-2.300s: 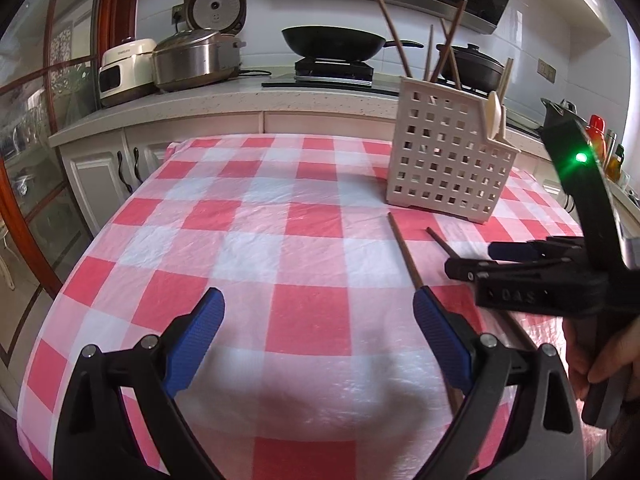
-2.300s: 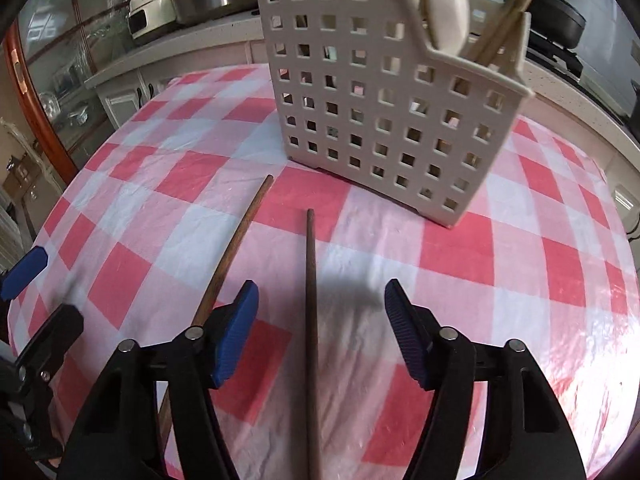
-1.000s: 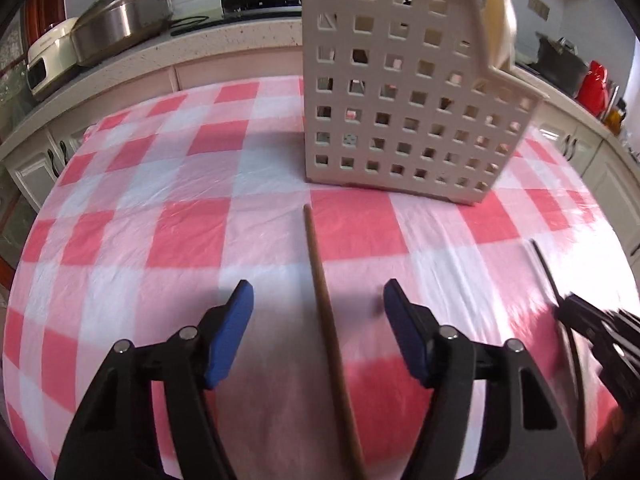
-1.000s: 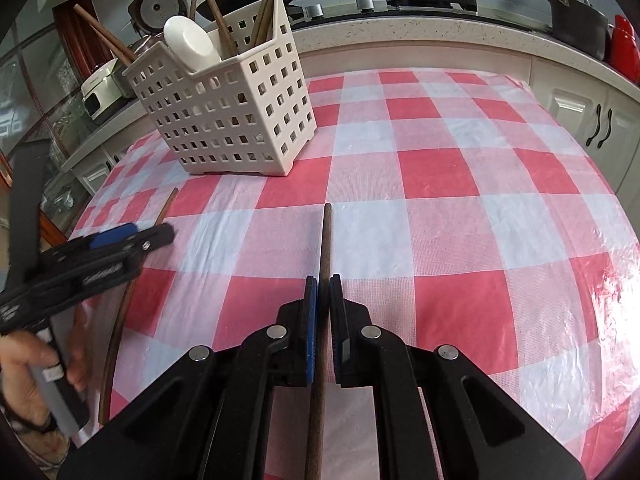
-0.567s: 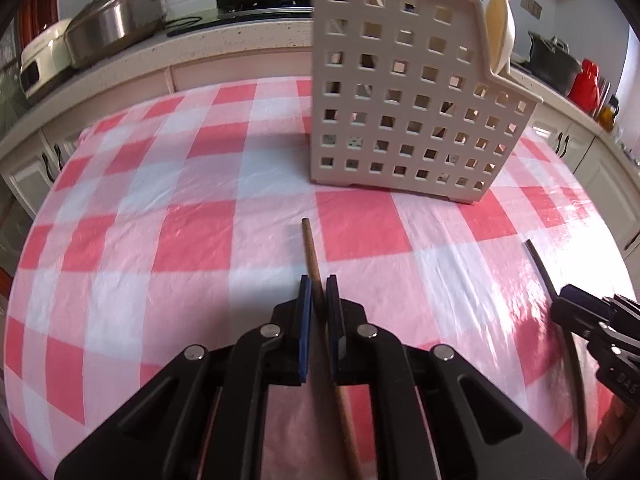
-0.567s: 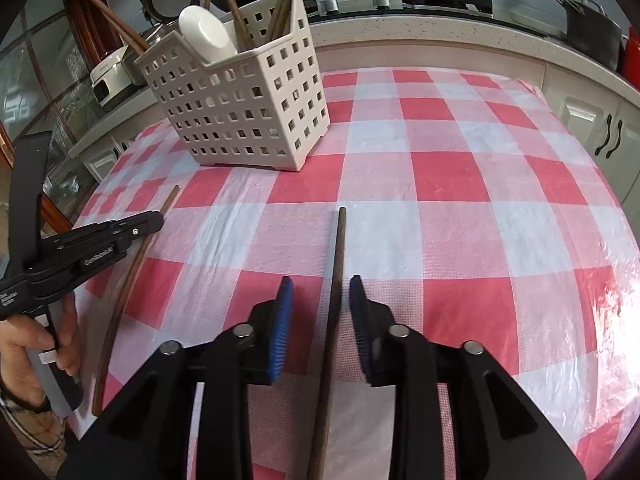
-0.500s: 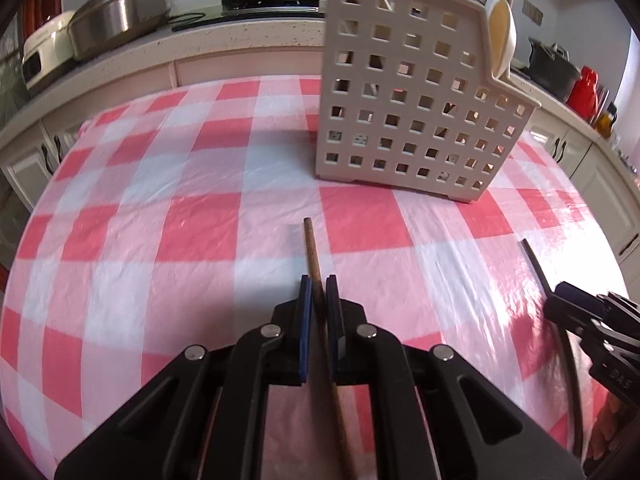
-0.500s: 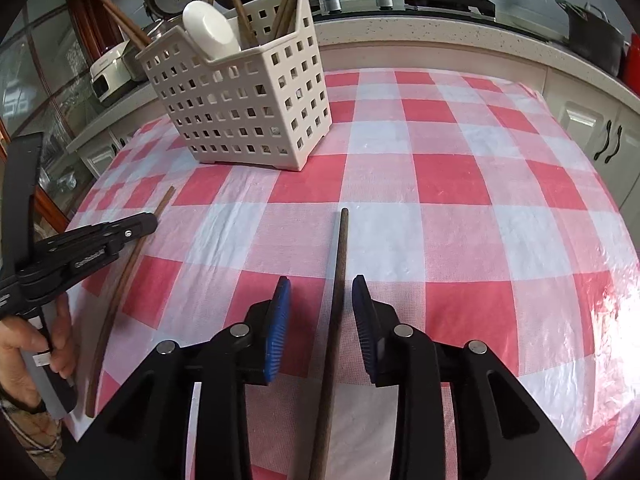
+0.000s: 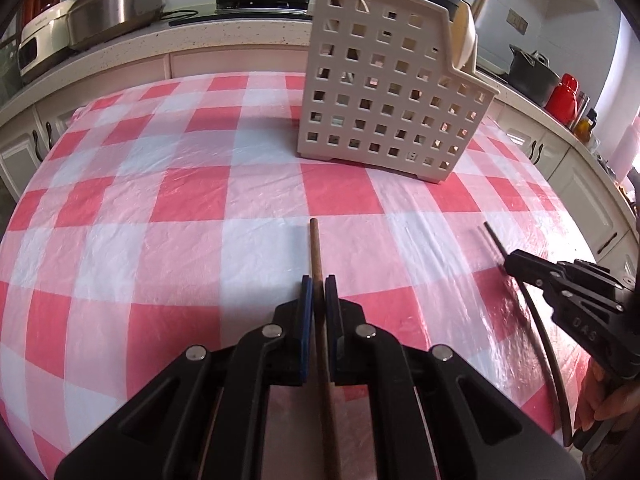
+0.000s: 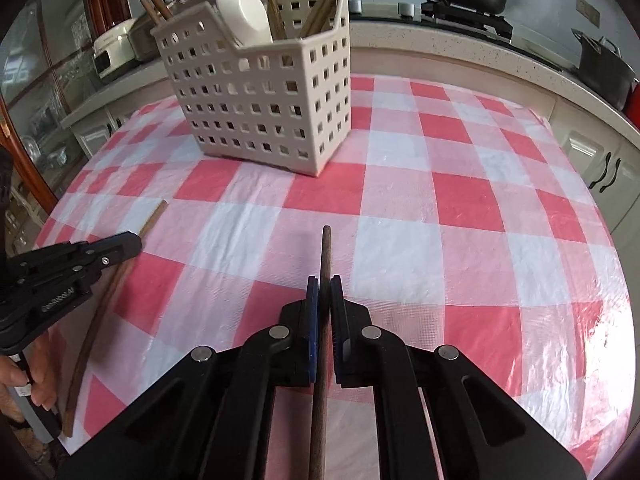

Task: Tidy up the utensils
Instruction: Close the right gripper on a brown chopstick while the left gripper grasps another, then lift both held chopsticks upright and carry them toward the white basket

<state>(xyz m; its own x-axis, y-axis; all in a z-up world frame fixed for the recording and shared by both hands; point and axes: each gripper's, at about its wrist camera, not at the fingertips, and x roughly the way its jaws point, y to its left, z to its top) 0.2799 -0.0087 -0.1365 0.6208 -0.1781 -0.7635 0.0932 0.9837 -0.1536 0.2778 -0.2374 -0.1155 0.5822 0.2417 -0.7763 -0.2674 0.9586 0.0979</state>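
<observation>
Wooden chopsticks number two on the table, as we count them: a lighter brown chopstick [image 9: 316, 256] pinched between the blue pads of the left gripper [image 9: 314, 292], and a darker chopstick [image 10: 325, 256] clamped the same way in the right gripper [image 10: 324, 292]. Both sets of jaws are closed down to the width of the stick; the right jaws have just been closing onto theirs. Each stick runs forward from its jaws and back beneath the gripper body, low over the cloth; whether the tips touch it we cannot tell.

We count one white perforated basket [image 9: 384, 120], standing upright on the far part of the table, well apart from both sticks. Several more chopsticks and one pale spoon [image 10: 244, 12] stand in it.

From the left wrist we see the right gripper at the right edge with its dark stick curving past it, and a red bottle [image 9: 562, 98] on the counter. From the right wrist we see the left gripper at the left edge, fingers of a hand [image 10: 38, 380] on its handle, and a glass cabinet behind.

Under everything lies a red-and-white checked tablecloth [image 10: 460, 200] with a glossy plastic cover. Around it runs a kitchen counter with a steel pot [image 9: 116, 4], a rice cooker [image 10: 114, 50] and black pans on a stove.
</observation>
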